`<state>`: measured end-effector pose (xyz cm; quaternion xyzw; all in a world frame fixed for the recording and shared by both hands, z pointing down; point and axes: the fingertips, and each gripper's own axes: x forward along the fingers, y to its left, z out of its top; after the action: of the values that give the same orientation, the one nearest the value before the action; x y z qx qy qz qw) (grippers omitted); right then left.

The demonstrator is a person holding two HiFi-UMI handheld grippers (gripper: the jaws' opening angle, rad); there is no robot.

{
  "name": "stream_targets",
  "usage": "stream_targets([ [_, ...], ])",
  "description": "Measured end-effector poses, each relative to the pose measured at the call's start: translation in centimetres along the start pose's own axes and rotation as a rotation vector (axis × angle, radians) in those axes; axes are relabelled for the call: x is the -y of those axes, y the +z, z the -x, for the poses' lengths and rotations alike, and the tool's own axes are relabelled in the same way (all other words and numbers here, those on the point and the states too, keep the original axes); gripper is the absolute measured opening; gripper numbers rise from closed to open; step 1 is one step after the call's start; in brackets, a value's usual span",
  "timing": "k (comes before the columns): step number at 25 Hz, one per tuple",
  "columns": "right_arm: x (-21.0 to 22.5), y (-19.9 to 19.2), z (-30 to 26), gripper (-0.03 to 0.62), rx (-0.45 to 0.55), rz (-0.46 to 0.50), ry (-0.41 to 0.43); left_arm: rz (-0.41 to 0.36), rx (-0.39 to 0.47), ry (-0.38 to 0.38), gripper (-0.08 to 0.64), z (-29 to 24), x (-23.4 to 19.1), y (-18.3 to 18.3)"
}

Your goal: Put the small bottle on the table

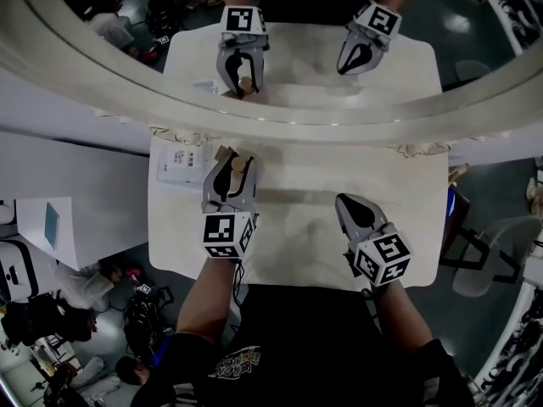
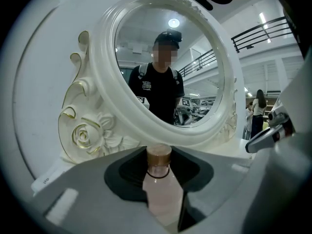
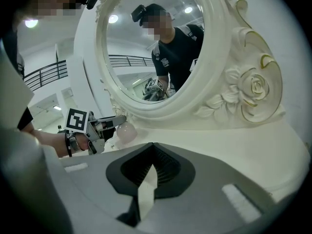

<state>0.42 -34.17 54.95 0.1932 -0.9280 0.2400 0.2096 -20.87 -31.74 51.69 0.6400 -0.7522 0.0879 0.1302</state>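
**Gripping the small bottle before the mirror**

Left gripper (image 1: 229, 170): jaws clamped on the small bottle (image 2: 162, 191). The bottle has a pale pink, translucent body that widens below a narrow neck (a thin dark ring circles the neck). Its brown cap (image 2: 159, 155) stands just past the jaw tips. Whether its base meets the white table (image 1: 297, 253) cannot be told. Right gripper (image 1: 344, 202): jaws drawn together to a thin slit, nothing between them. Ahead of both jaw pairs stands the white, rose-carved mirror frame (image 2: 97, 106).

The mirror (image 1: 339, 119) spans the upper frame; below it on the desk (image 1: 297, 253), a leaflet (image 1: 180, 164) lies left of the small bottle (image 1: 238, 164).
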Motion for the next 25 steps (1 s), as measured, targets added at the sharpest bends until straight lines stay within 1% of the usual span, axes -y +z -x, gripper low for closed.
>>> stream_targets([
  [7, 0.3, -0.1, 0.2, 0.029, -0.004, 0.005, 0.033, -0.002, 0.006, 0.049, 0.14, -0.4, -0.4, 0.1],
  [12, 0.6, -0.2, 0.7, 0.029, -0.002, 0.009, 0.059, -0.009, -0.004, 0.087, 0.141, -0.3, -0.1, 0.0],
  [15, 0.6, -0.2, 0.9, 0.029, 0.001, 0.015, 0.078, -0.006, 0.005, 0.104, 0.151, 0.2, 0.0, 0.0],
  [19, 0.4, -0.5, 1.0, 0.029, -0.003, 0.02, 0.1, -0.001, 0.012, 0.115, 0.189, 0.7, 0.1, 0.0],
  [25, 0.3, -0.7, 1.7, 0.029, -0.001, 0.026, 0.147, -0.01, 0.04, 0.169, 0.187, 3.5, 1.3, 0.7],
])
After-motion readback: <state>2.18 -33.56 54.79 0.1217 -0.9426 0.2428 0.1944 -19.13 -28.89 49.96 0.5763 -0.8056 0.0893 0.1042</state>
